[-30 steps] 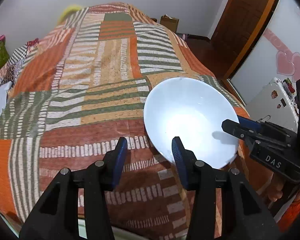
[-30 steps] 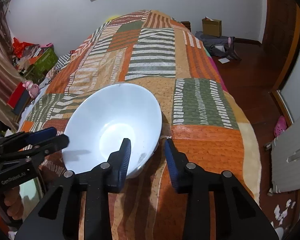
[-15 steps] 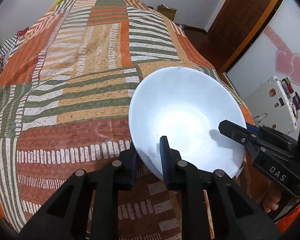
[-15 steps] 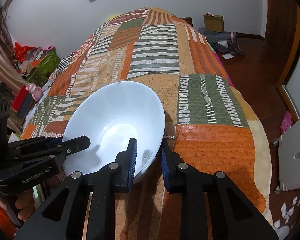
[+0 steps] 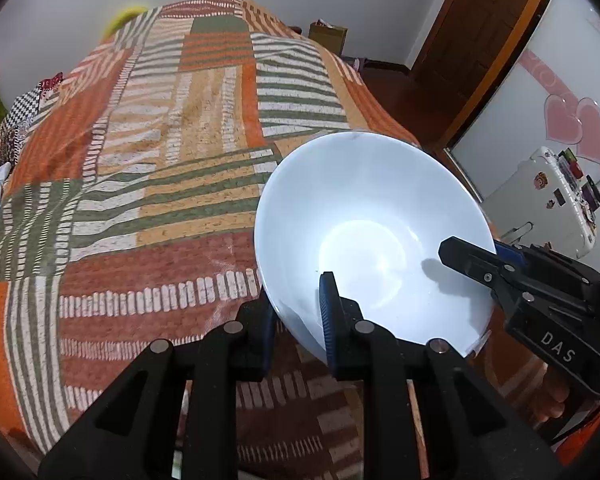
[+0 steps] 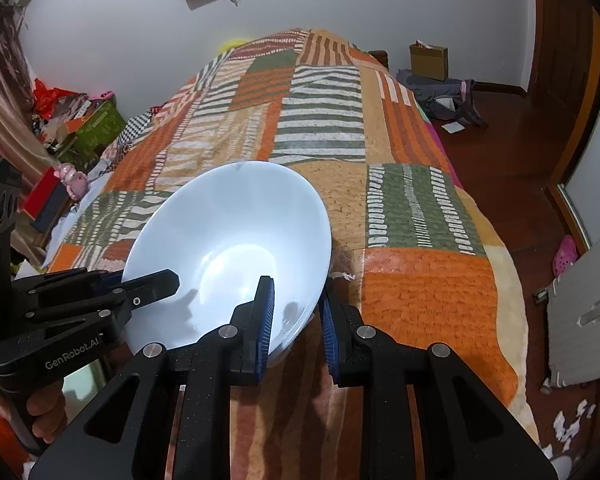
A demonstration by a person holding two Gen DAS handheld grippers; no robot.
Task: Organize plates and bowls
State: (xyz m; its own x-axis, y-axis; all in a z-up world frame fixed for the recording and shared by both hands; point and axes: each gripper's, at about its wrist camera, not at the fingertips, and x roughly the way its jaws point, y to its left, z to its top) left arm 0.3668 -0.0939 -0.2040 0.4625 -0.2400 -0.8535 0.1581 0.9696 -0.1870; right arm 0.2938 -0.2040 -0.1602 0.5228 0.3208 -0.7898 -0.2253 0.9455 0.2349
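Observation:
A large white bowl [image 5: 364, 224] is held above the near end of a bed, gripped on both sides of its rim. My left gripper [image 5: 298, 320] is shut on the bowl's left rim, one finger inside and one outside. My right gripper [image 6: 296, 316] is shut on the bowl's [image 6: 236, 240] right rim in the same way. The right gripper also shows in the left wrist view [image 5: 480, 268], and the left gripper shows in the right wrist view [image 6: 140, 284]. The bowl is empty and tilted slightly toward the cameras.
The bed is covered by an orange, green and white patchwork blanket [image 5: 160, 160]. A wooden door [image 5: 480, 40] and a small white fridge [image 5: 548, 204] stand to the right. Clutter and boxes [image 6: 80, 120] lie left of the bed; clothes [image 6: 444, 92] lie on the floor.
Both grippers closed on the bowl's rim from open positions a second ago. The bowl has been lifted slightly and the views have tilted up toward the far wall.

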